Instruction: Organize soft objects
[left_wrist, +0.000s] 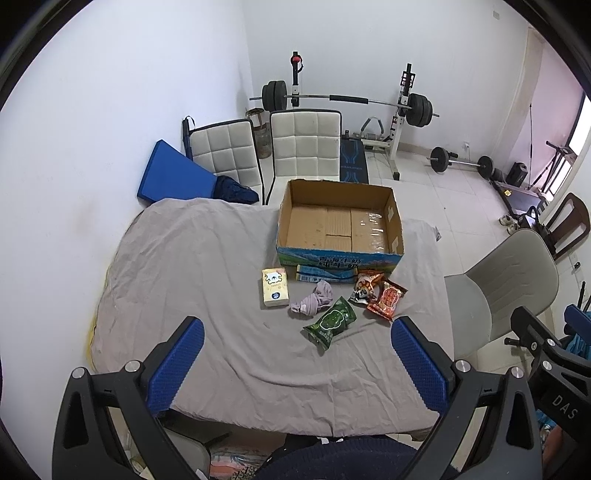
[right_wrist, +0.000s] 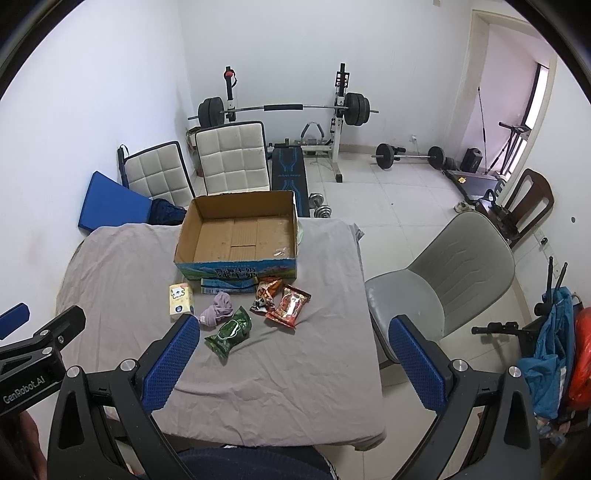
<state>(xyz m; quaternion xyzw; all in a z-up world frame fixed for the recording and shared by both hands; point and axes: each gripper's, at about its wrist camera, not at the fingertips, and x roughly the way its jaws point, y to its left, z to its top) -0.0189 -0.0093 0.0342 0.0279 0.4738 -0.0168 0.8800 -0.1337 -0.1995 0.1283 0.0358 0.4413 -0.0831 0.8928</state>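
While both tools hang above the near edge of the table, the left gripper (left_wrist: 297, 354) has its blue fingers (left_wrist: 177, 360) spread wide with nothing between them, and the right gripper (right_wrist: 291, 354) is also wide apart and holds nothing. Under them lies a wrinkled grey cloth (left_wrist: 192, 266) that covers the whole table. The soft things are gathered in the middle of the cloth, just in front of the box. Nearest to the grippers is a green snack bag (left_wrist: 329, 322), lying at a slant. Touching its far left end is a crumpled purple cloth (left_wrist: 313, 300). To the left of that cloth lies a yellow tissue pack (left_wrist: 274, 287), a little apart from it. To the right lies a red snack bag (left_wrist: 387, 298), and an orange and black snack bag (left_wrist: 364, 287) is beside it and partly against it, nearer to the box. Behind them a folded-down flap (left_wrist: 325, 274) of the box rests on the cloth. The open cardboard box (left_wrist: 338, 256) stands at the far side of the table, and only its bare bottom shows inside. Right of the table stands a grey chair (left_wrist: 509, 280). Behind the table are two white padded chairs (left_wrist: 304, 146), a blue mat (left_wrist: 173, 173) leaning on the left wall, and a barbell rack (left_wrist: 347, 99) by the far wall.
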